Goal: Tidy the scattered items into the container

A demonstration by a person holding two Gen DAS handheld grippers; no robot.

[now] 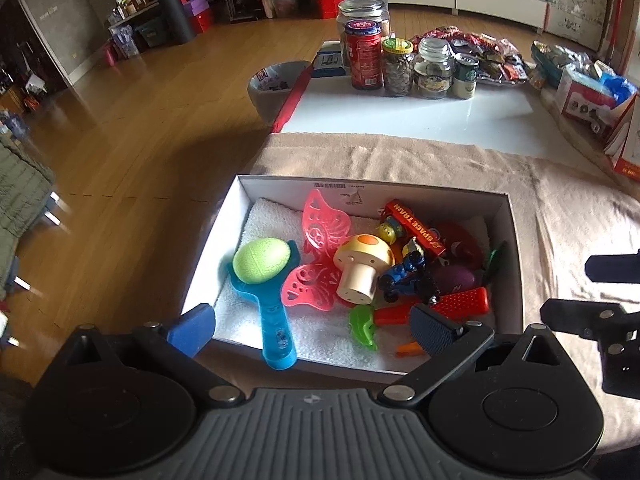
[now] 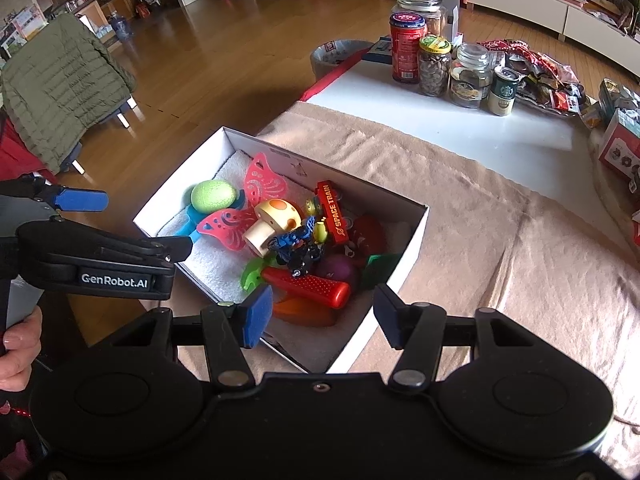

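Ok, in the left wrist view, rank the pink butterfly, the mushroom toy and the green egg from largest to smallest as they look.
1. pink butterfly, clearly largest.
2. mushroom toy.
3. green egg.
The mushroom toy and the green egg look close in size, so their order is unsure.

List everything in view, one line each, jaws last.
box: 1, white, on the beige cloth
cloth: 1, beige, over the table
egg: 1, green, in the box, on the blue paddle
paddle: 1, blue, box's left side
butterfly: 1, pink, in the box beside the mushroom
mushroom: 1, cream and orange, box centre
train: 1, red, far side of the box
handled tool: 1, red, near side of the box
jars and cans: about six, mixed, far on the white tabletop
jacket: 1, olive, on a chair
hand: 1, on the left handle
left gripper: jaws wide open, empty
right gripper: jaws apart, empty
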